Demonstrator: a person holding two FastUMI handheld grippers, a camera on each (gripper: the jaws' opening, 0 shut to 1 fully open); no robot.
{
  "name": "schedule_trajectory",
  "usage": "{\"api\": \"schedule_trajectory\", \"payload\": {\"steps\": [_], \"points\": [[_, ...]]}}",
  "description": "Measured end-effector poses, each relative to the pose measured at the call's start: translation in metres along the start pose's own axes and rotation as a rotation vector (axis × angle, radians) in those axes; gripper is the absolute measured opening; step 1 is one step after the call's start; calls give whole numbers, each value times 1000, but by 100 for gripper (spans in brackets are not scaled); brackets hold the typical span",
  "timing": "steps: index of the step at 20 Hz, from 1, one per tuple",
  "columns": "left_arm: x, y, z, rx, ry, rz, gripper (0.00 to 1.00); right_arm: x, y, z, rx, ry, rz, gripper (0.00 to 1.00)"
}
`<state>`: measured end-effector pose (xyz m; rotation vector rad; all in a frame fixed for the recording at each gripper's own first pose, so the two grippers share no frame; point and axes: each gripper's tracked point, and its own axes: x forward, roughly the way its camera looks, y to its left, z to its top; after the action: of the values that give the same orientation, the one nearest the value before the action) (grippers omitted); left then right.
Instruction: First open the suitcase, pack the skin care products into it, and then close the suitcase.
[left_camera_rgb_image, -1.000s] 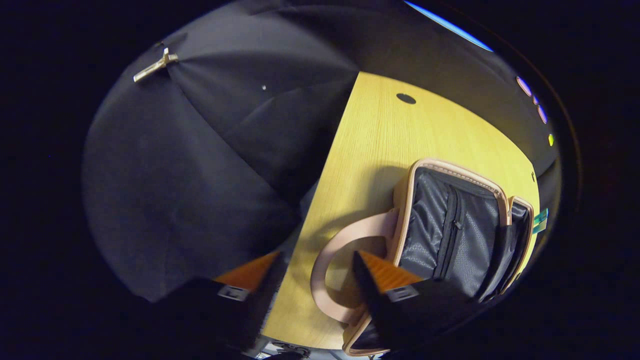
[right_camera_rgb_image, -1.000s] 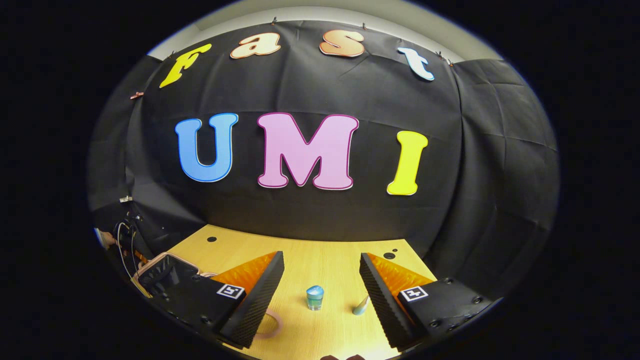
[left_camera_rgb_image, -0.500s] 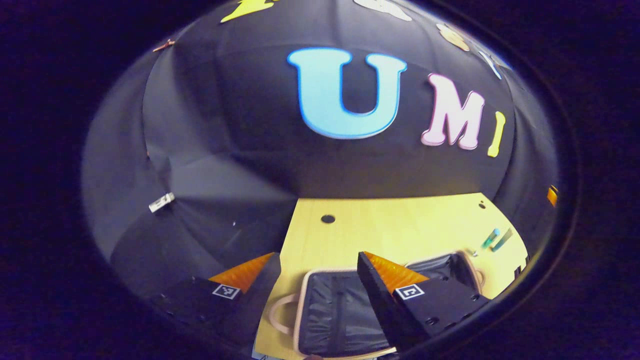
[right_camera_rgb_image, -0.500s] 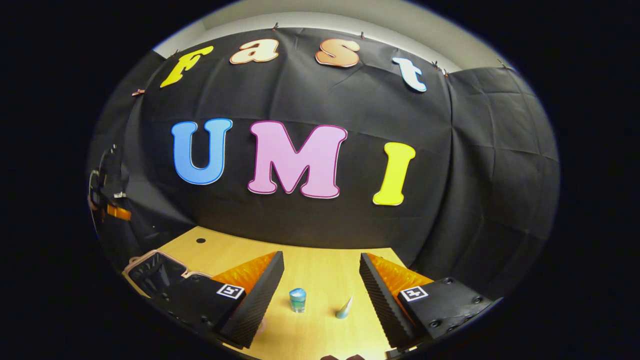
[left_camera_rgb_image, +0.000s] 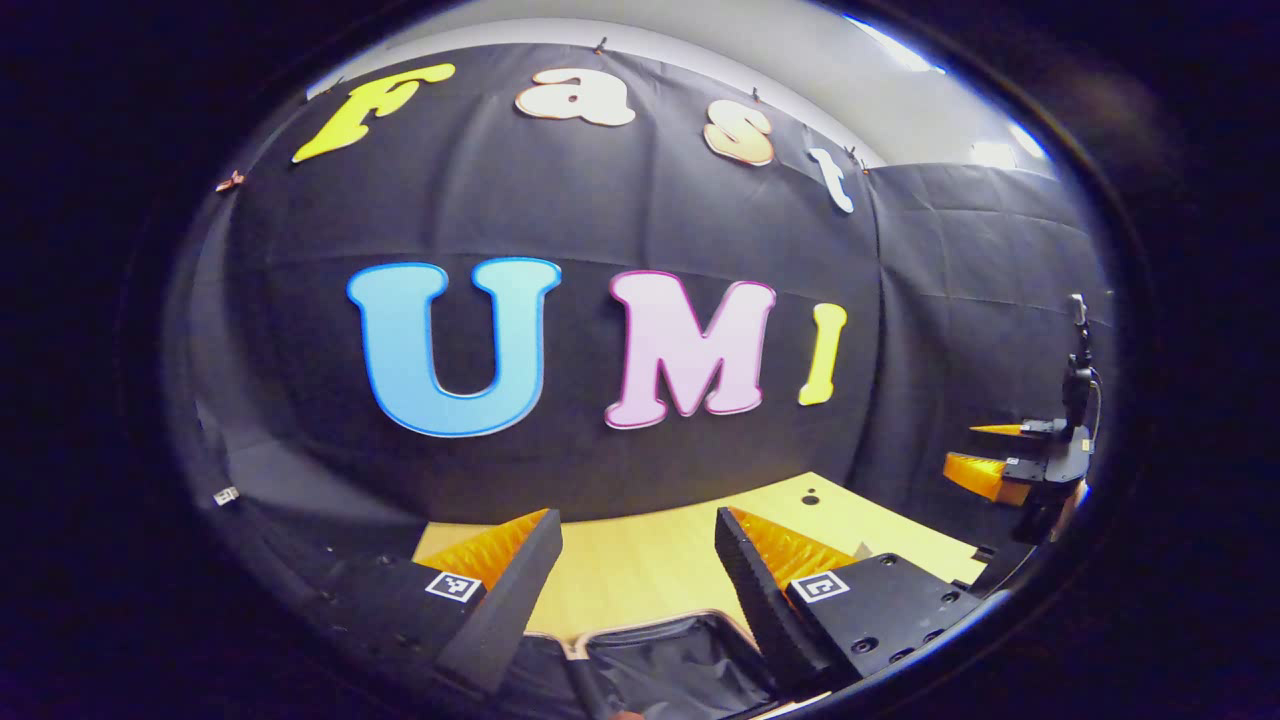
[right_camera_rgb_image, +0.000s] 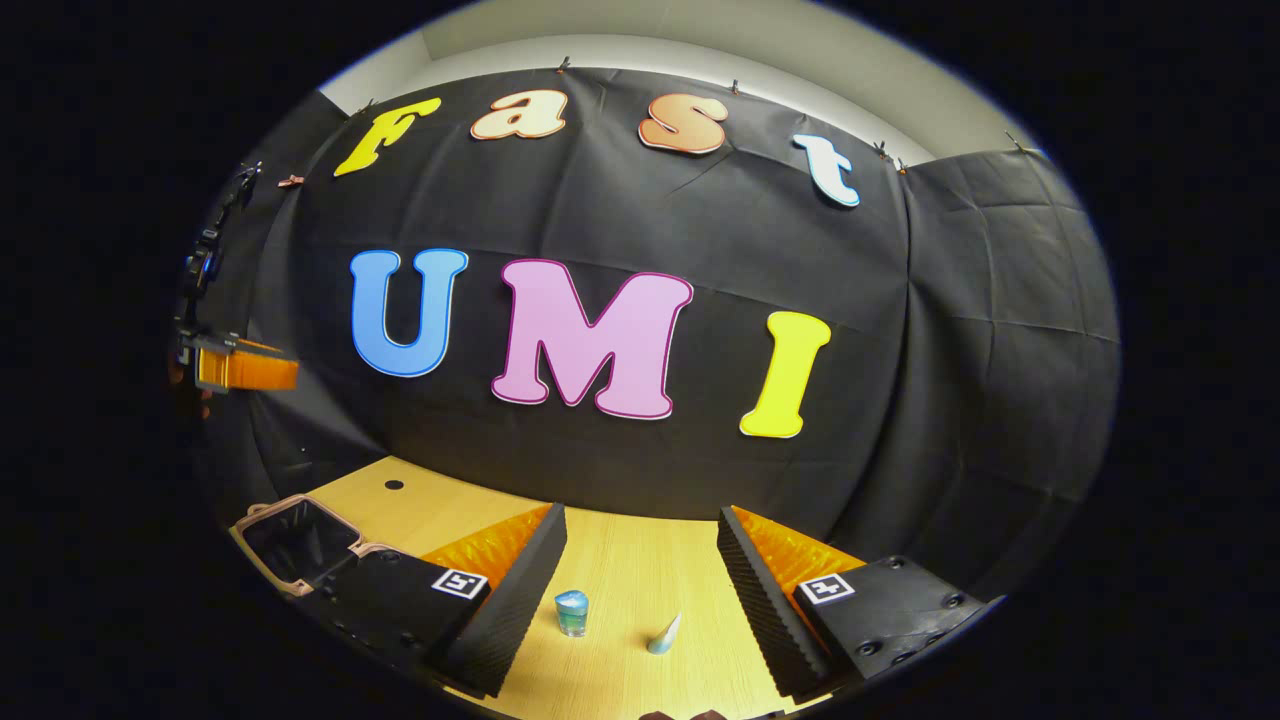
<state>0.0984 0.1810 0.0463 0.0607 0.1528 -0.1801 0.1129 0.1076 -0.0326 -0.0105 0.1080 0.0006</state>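
Observation:
The pink suitcase (right_camera_rgb_image: 300, 540) lies open at the table's left, its dark lining up; its rim and lining (left_camera_rgb_image: 660, 655) also show low in the left gripper view. A small blue-green jar (right_camera_rgb_image: 571, 612) and a pale tube (right_camera_rgb_image: 664, 634) stand on the wooden table (right_camera_rgb_image: 620, 560), ahead of my right gripper (right_camera_rgb_image: 640, 590), which is open with nothing in it. My left gripper (left_camera_rgb_image: 635, 590) is open and empty, raised above the suitcase. In the right gripper view the left gripper (right_camera_rgb_image: 235, 365) hangs high at far left. The left gripper view has the right gripper (left_camera_rgb_image: 1010, 465) at far right.
Black cloth walls close off the table at the back and both sides. Small round holes (right_camera_rgb_image: 394, 484) mark the tabletop near its far corners. Bare wood lies between the suitcase and the two products.
My left gripper has lifted from the suitcase handle and swung up to face the back wall. The right gripper's view drifted slightly; jar and tube stay put.

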Motion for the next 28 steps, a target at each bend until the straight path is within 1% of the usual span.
{"api": "schedule_trajectory", "payload": {"steps": [1, 2, 3, 4, 6, 8, 10, 12, 15, 17, 21, 25, 26, 27, 28], "points": [[8, -23, -8, -5, 7, -16, 96, 2, -3, -2, 7, -1, 8, 96], [15, -47, -14, -12, 17, -44, 100, 6, -4, -6, 11, 4, 21, 96], [21, -68, -21, -21, 33, -66, 100, 9, -5, -11, 9, 12, 31, 96], [27, -84, -28, -27, 45, -82, 96, 13, -8, -15, 5, 16, 38, 96], [41, -112, -48, -38, 86, -111, 96, 18, -13, -20, 5, 9, 44, 96], [57, -135, -72, -73, 147, -151, 97, 21, -19, -25, 14, -5, 44, 96], [76, -147, -98, -94, 205, -154, 97, 22, -22, -39, 14, 12, 57, 96], [100, -160, -133, -111, 291, -154, 96, 23, -29, -56, 12, 41, 77, 96], [130, -179, -180, -118, 380, -170, 97, 24, -44, -78, 7, 88, 97, 96], [174, -195, -224, -95, 455, -153, 97, 33, -57, -105, 34, 136, 122, 96], [220, -200, -269, -83, 521, -128, 97, 52, -65, -146, 61, 213, 142, 96], [245, -201, -297, -35, 566, -125, 96, 74, -71, -187, 70, 281, 148, 97], [247, -203, -299, -26, 573, -135, 93, 80, -71, -197, 75, 299, 150, 97], [245, -203, -294, -4, 560, -125, 67, 85, -71, -207, 78, 314, 151, 97], [257, -206, -303, 19, 560, -132, 53, 90, -71, -218, 76, 331, 152, 97]]}}
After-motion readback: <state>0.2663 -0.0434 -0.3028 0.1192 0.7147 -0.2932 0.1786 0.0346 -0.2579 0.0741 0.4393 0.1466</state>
